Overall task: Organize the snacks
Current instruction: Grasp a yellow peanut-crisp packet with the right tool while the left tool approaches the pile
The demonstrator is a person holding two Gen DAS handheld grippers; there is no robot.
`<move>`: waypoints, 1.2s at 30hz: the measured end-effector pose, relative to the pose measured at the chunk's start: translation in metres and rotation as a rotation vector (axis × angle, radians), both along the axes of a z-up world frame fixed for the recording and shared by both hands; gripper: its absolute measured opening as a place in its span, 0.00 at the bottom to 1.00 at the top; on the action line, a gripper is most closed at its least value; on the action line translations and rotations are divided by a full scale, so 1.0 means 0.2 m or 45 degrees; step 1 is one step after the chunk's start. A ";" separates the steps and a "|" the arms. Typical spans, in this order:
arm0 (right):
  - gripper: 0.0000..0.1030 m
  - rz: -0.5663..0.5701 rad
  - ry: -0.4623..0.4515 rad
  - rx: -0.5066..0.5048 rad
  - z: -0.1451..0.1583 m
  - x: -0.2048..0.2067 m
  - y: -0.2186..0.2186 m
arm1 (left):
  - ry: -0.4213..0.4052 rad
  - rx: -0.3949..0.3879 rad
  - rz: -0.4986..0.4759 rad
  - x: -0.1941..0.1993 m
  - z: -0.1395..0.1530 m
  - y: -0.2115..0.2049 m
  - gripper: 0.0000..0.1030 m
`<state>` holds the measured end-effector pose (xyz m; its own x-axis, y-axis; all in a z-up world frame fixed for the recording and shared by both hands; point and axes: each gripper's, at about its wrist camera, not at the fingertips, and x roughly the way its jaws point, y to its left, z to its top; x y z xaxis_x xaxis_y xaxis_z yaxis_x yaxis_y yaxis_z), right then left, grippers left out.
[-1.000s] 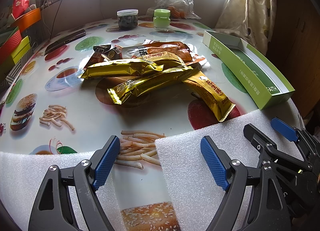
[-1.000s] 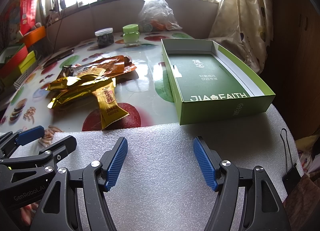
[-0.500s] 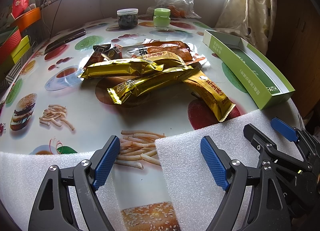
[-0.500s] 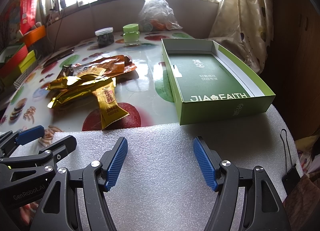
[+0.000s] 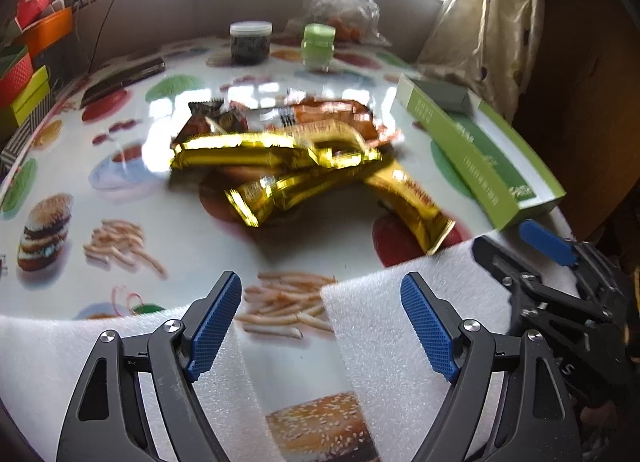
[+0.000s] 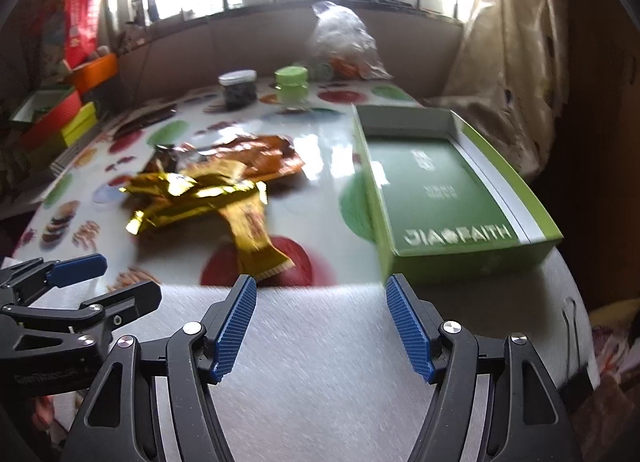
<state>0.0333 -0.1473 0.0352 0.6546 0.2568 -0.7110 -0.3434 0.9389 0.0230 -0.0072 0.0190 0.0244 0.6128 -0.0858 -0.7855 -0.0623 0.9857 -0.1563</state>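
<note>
A heap of gold foil snack packets [image 5: 280,169] lies mid-table, with an orange packet [image 5: 336,113] and small dark packets [image 5: 208,117] behind it. The same gold packets [image 6: 200,197] show left of centre in the right wrist view. An open green box [image 6: 440,189] with nothing inside sits to the right of the heap; its long side [image 5: 472,157] shows in the left wrist view. My left gripper [image 5: 320,326] hangs open over the near table edge, short of the heap. My right gripper [image 6: 322,326] is open above white foam, nothing between its fingers.
White foam sheets [image 6: 320,362] cover the near edge of the printed tablecloth [image 5: 120,189]. A dark jar [image 5: 251,41], a green-lidded jar [image 5: 318,41] and a plastic bag [image 5: 344,1] stand at the back. Coloured boxes [image 6: 60,121] are stacked at the left. A binder clip [image 6: 576,374] lies near the right edge.
Both grippers have lifted and moved forward toward the snacks and box; the views are motion-blurred now. Jaws stay open. The packets and box have not moved.
</note>
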 end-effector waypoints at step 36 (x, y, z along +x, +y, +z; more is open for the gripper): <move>0.49 0.188 0.149 -0.093 -0.09 0.28 0.24 | 0.011 0.526 -0.350 0.45 0.00 0.26 0.80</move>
